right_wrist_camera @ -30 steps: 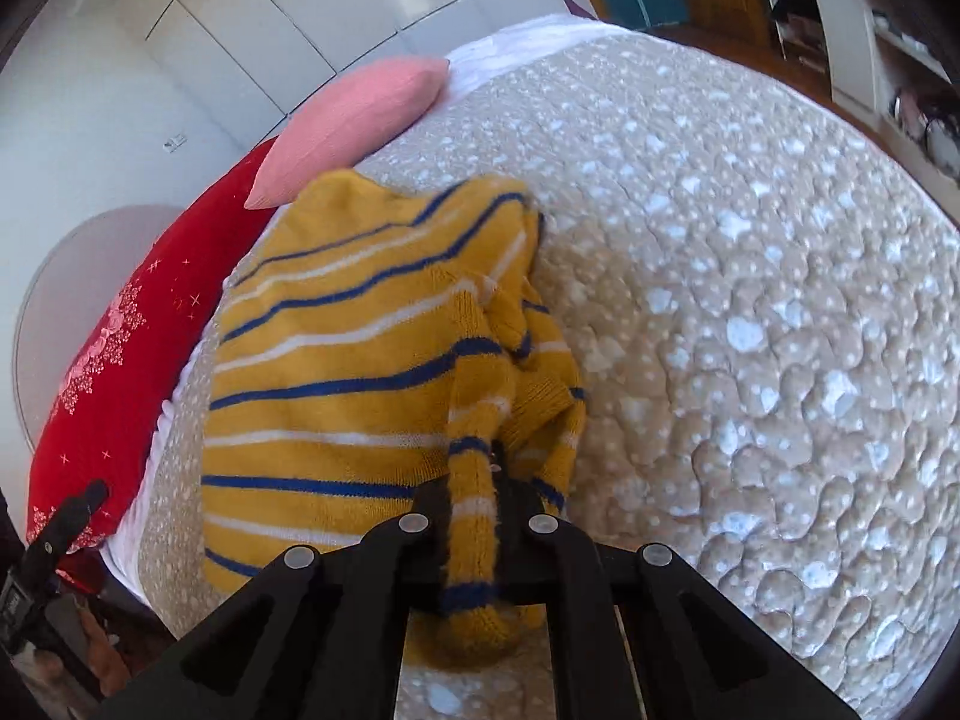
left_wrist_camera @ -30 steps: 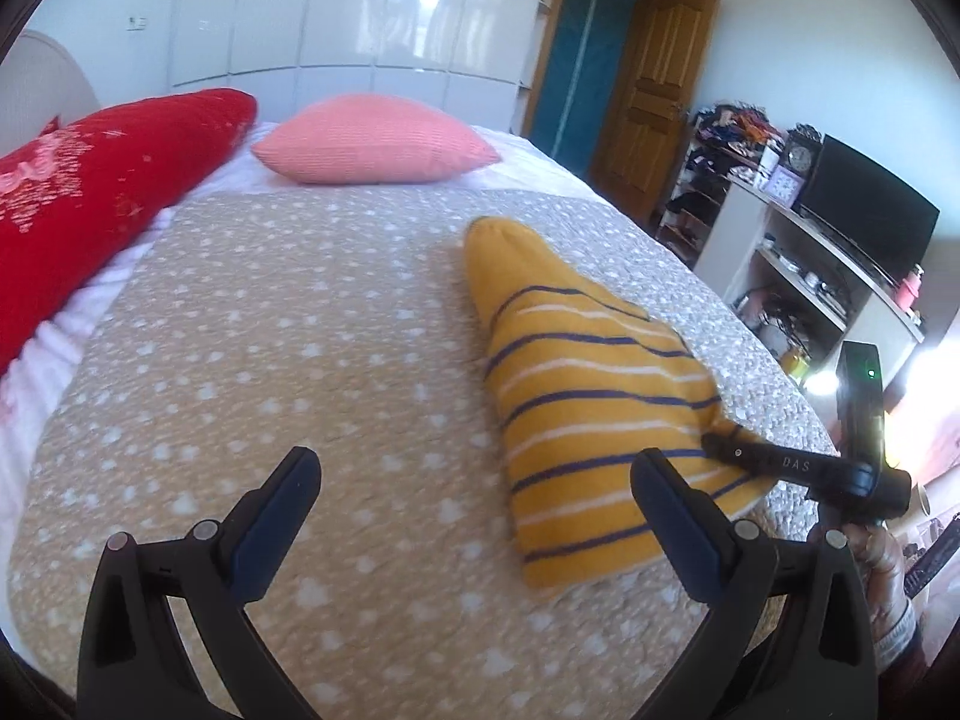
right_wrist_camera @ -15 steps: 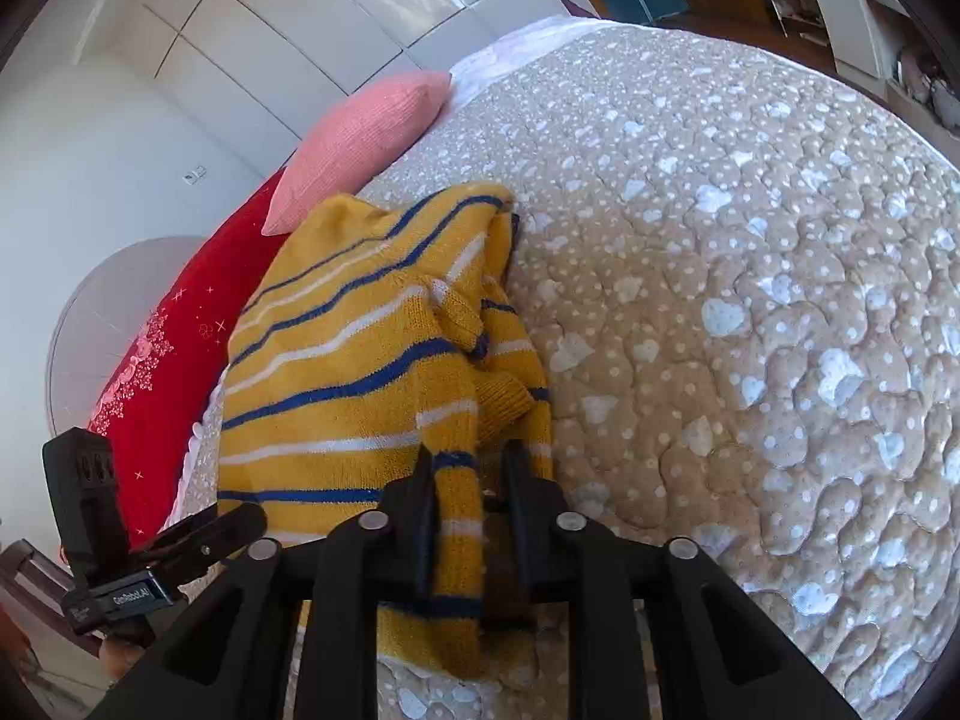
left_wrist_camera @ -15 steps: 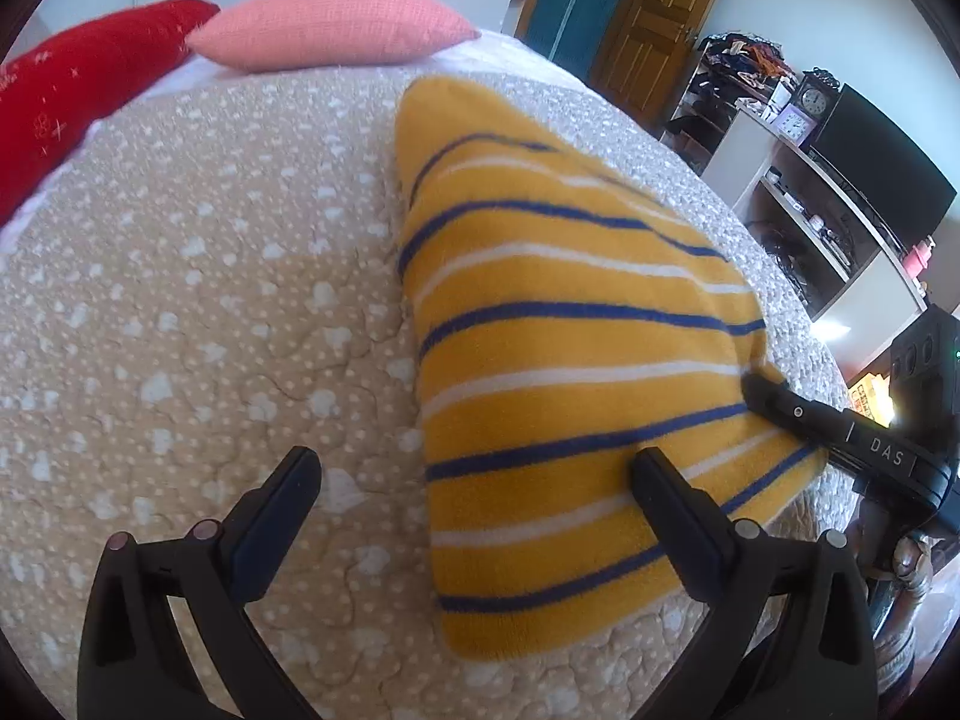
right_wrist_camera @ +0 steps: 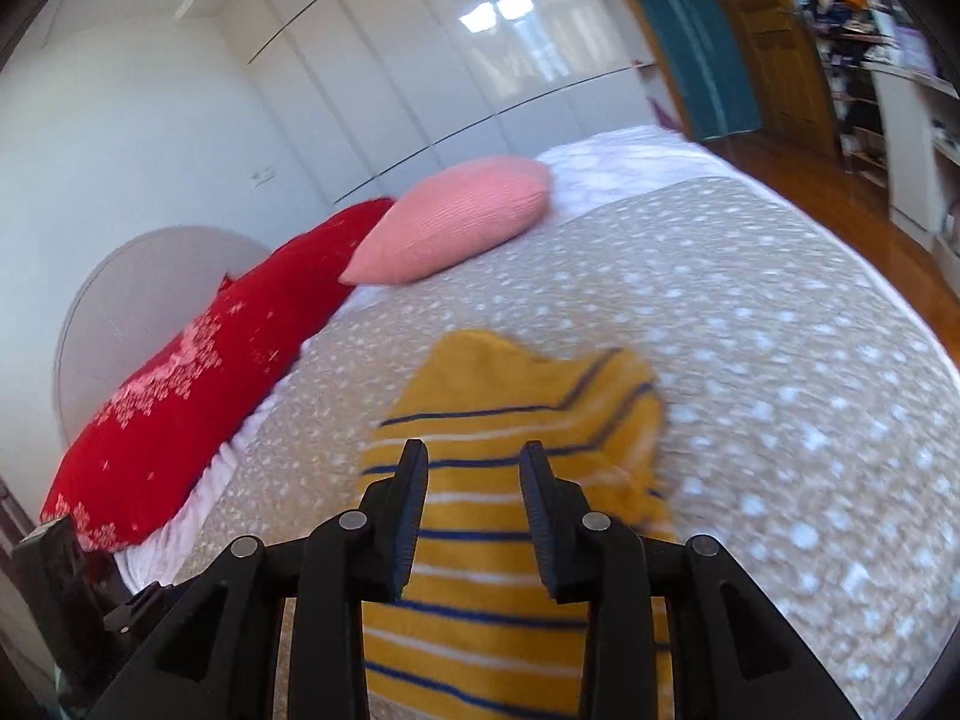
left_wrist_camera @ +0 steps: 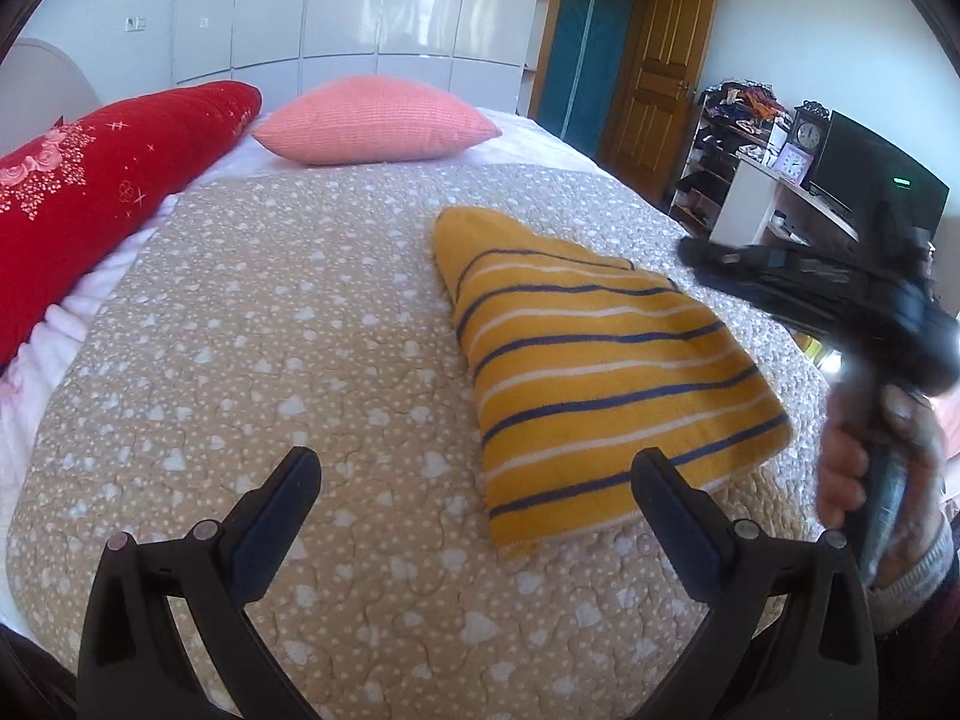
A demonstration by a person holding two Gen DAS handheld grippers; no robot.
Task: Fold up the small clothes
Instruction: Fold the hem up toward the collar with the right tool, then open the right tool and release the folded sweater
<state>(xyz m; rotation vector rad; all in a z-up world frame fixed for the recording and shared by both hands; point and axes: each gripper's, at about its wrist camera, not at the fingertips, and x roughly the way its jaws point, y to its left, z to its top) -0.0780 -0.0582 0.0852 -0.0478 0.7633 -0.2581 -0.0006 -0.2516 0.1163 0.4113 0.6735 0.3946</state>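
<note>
Broadly, a bed (left_wrist_camera: 240,360) filled both views, covered by a beige quilt (left_wrist_camera: 300,330) dotted with small white hearts. Behind it stood a glossy white wardrobe (left_wrist_camera: 360,0), and off to the far side a wooden door (left_wrist_camera: 660,78) and a white shelf unit (left_wrist_camera: 750,204) with a dark screen (left_wrist_camera: 870,180) and a clock (left_wrist_camera: 807,135) on top.

At the head of the bed lay a long red bolster (left_wrist_camera: 108,180) with pink flowers on it, and just beside that a pink cushion (left_wrist_camera: 372,120).

On the quilt lay the yellow sweater (left_wrist_camera: 588,372), knitted, with navy and white stripes, folded into a flat wedge, its narrow plain-yellow end toward the pillows and its wide striped end toward the near edge of the bed.

From the left wrist view the right gripper (left_wrist_camera: 780,276) hung blurred in the air above the sweater's far edge, held by the person's hand (left_wrist_camera: 876,456) in a grey cuff. Its jaws were opening; in its own camera the right gripper (right_wrist_camera: 474,462) showed a clear gap between the fingers, with the sweater (right_wrist_camera: 510,540) lying below them and nothing pinched.

The left gripper (left_wrist_camera: 474,474) hovered low over the quilt, fingers spread wide and empty, its one fingertip (left_wrist_camera: 654,468) over the sweater's near corner.
</note>
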